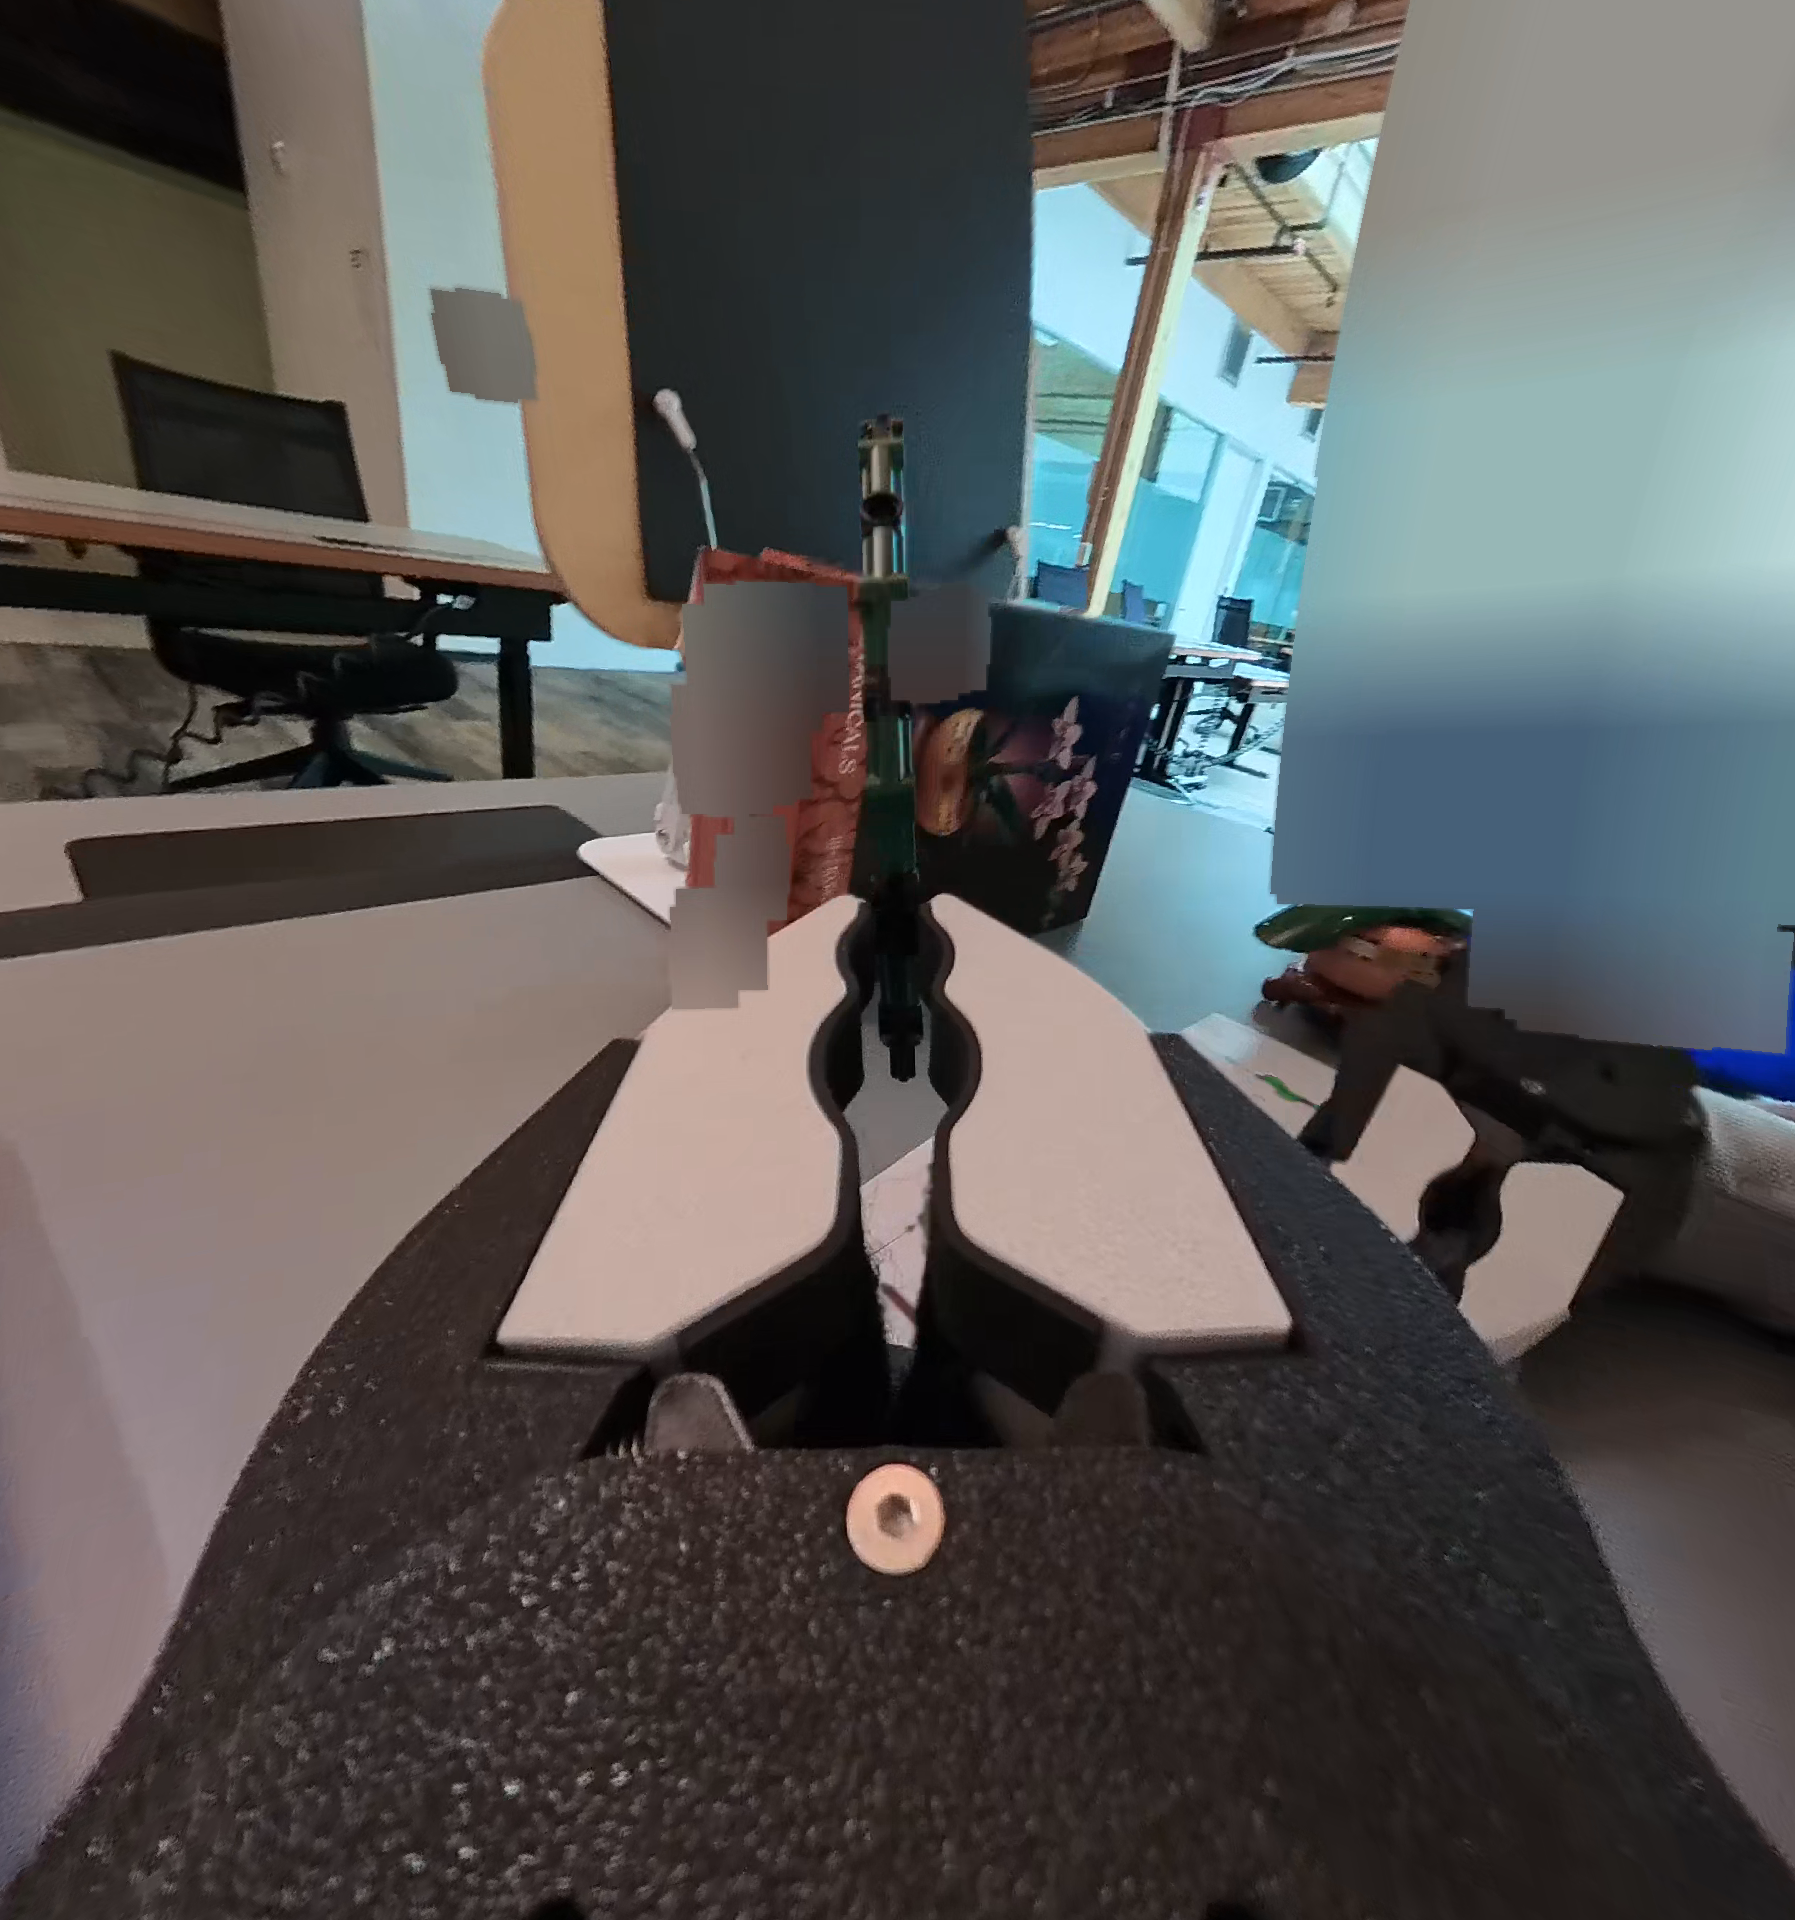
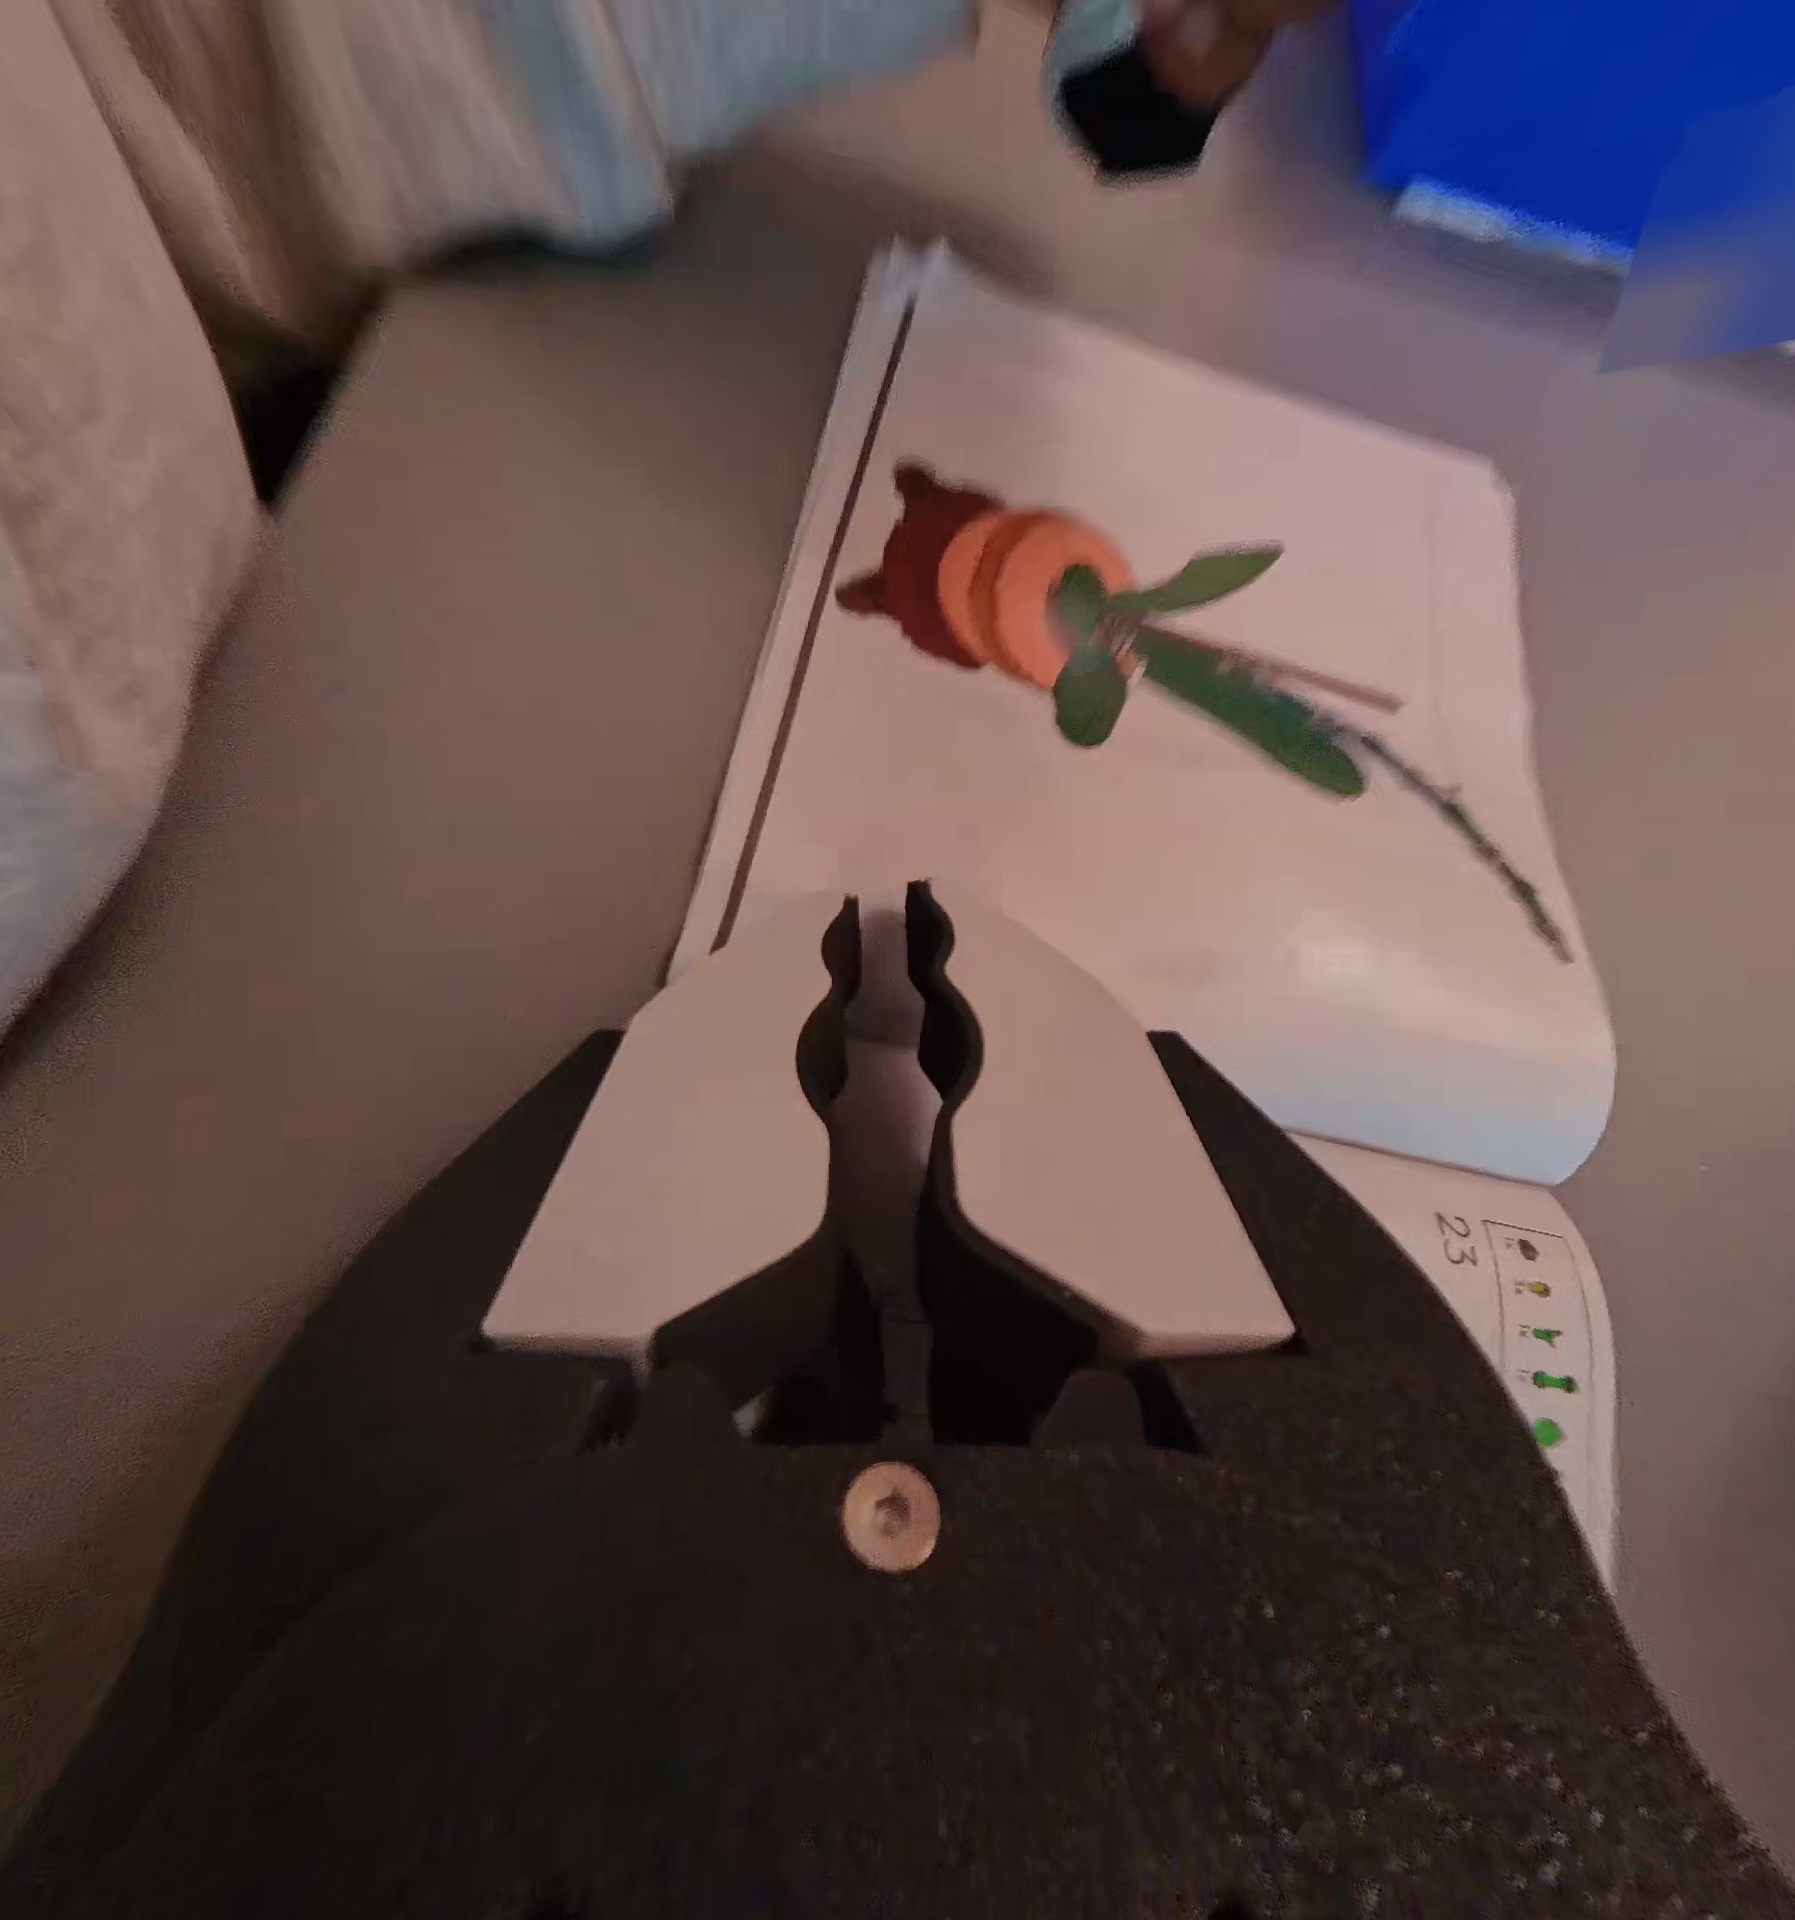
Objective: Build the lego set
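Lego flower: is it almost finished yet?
Not yet. The left gripper is shut on a tall green stem, already several pieces long, held upright. The right gripper holds nothing, over the open instruction booklet. Its printed flower has an orange bloom and leaves; this stem has neither.

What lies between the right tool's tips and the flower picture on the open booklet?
In the right wrist view, only blank white page of the booklet lies between the right tool and the flower picture.
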A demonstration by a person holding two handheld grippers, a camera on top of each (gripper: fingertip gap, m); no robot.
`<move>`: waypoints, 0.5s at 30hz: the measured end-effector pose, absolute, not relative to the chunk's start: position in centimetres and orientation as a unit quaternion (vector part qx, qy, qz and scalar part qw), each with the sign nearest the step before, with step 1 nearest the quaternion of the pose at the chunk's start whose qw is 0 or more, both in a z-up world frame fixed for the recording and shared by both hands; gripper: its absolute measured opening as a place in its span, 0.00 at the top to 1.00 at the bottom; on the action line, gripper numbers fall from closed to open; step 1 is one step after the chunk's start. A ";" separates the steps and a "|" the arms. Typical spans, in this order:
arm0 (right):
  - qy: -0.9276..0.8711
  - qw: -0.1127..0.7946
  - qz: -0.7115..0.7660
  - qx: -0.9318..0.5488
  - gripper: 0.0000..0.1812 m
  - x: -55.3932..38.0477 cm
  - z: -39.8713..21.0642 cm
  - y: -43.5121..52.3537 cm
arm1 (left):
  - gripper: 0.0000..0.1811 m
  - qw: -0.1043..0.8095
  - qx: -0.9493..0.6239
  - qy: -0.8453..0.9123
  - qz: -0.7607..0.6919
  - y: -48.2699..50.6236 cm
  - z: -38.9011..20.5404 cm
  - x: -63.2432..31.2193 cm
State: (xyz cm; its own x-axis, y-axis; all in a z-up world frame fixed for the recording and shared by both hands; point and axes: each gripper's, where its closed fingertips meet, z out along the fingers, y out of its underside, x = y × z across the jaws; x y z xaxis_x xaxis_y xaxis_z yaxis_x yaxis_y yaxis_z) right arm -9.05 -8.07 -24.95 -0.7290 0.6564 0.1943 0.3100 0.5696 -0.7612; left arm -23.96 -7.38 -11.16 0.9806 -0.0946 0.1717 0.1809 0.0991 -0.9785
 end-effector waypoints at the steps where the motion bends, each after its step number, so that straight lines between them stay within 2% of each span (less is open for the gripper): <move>1: -0.860 0.238 0.361 -0.272 0.98 -9.0 -25.1 -8.4 | 0.97 0.738 -0.667 -0.037 -0.088 -7.4 -11.3 -24.2; 4: -0.861 0.256 0.353 -0.262 0.98 -9.0 -25.1 -8.4 | 0.97 0.742 -0.664 -0.043 -0.074 -7.7 -11.3 -24.7; 15: -0.860 0.237 0.361 -0.271 0.98 -9.1 -25.2 -8.4 | 0.97 0.724 -0.685 -0.040 -0.072 -7.0 -12.3 -24.7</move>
State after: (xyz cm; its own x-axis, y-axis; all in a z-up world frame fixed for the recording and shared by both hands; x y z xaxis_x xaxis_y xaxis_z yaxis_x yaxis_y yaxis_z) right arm -9.05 -8.37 -25.18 -0.7404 0.6375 0.2131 0.2952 0.5932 -0.7490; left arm -24.66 -7.00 -12.28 0.9864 -0.0493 0.1566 0.1591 0.0520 -0.9859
